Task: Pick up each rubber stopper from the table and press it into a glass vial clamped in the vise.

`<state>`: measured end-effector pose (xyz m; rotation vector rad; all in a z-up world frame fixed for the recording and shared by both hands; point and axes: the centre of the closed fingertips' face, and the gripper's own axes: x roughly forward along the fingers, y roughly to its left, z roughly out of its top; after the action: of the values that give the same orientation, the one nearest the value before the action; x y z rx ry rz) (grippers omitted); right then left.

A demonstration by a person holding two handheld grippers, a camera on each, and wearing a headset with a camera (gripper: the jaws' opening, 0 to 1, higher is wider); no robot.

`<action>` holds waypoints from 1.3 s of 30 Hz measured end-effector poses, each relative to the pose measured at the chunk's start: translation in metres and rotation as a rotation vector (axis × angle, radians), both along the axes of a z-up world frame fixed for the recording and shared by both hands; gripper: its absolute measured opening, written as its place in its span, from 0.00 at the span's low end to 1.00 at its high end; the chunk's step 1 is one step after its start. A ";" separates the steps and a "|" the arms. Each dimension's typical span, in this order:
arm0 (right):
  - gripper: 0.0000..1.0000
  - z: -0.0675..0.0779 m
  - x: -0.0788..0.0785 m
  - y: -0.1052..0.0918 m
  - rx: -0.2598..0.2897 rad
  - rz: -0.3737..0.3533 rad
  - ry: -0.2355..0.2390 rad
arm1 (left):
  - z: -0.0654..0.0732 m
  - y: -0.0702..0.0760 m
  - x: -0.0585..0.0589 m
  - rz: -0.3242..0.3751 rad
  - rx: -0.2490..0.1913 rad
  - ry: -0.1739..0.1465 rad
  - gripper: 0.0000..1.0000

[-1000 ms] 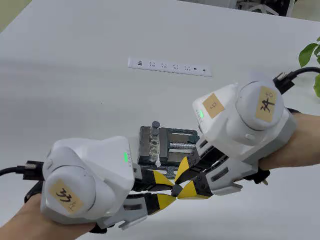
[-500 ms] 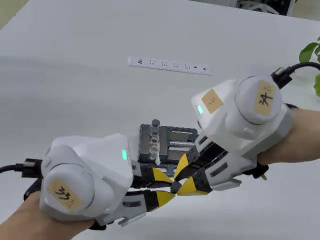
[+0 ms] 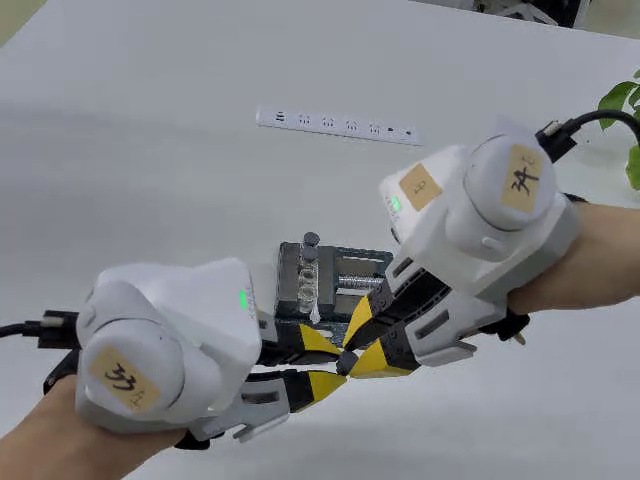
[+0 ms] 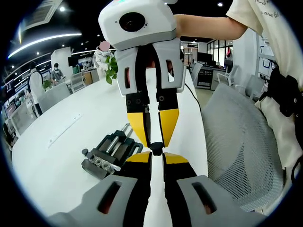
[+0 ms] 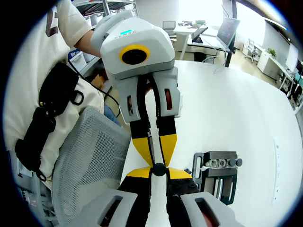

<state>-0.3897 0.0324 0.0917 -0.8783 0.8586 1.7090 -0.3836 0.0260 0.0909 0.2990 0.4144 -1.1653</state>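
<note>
Head view has us holding the left gripper (image 3: 328, 366) and the right gripper (image 3: 355, 350) tip to tip just in front of the vise (image 3: 345, 272). The stopper (image 3: 343, 369) sits between them, off the table (image 3: 150, 150). We judge this a handover, to turn the stopper before pressing it into a vial (image 3: 308, 290). Both pairs of jaws are nearly together, pinching the stopper from opposite sides.

Open-plan office, workshop corner. White bench (image 3: 150, 150), power strip (image 3: 335, 126) towards its far edge. Mesh chairs (image 4: 246, 142), desk monitors (image 5: 227, 30), potted plants (image 4: 111, 66), ceiling strip lights (image 4: 47, 42).
</note>
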 end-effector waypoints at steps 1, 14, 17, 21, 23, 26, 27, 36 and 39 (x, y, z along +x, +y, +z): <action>0.06 -0.001 0.003 -0.001 -0.005 0.005 -0.017 | -0.001 0.001 0.001 0.011 -0.003 0.006 0.10; 0.06 -0.007 0.015 -0.004 -0.030 -0.001 -0.045 | -0.022 0.034 0.031 0.279 -0.001 0.076 0.96; 0.06 -0.008 0.017 -0.004 -0.033 0.003 -0.053 | -0.022 0.041 0.034 0.304 -0.010 0.085 0.99; 0.06 -0.008 0.019 -0.004 -0.032 0.005 -0.058 | -0.025 0.051 0.039 0.325 -0.007 0.084 0.99; 0.06 -0.009 0.021 -0.004 -0.032 0.010 -0.062 | -0.027 0.054 0.040 0.331 -0.011 0.091 0.99; 0.06 -0.010 0.023 -0.003 -0.034 0.012 -0.067 | -0.027 0.057 0.040 0.341 -0.012 0.088 0.99; 0.06 -0.011 0.024 -0.003 -0.035 0.011 -0.066 | -0.028 0.058 0.041 0.345 -0.012 0.091 0.99; 0.06 -0.017 0.045 0.000 -0.052 0.032 -0.096 | -0.036 0.069 0.039 0.378 -0.017 0.107 0.99; 0.06 -0.019 0.052 0.001 -0.064 0.043 -0.108 | -0.037 0.073 0.037 0.390 -0.022 0.110 0.99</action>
<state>-0.3375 0.0336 0.0729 -1.0291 0.8310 1.6625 -0.3462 0.0988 0.0540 0.1265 0.5292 -0.8051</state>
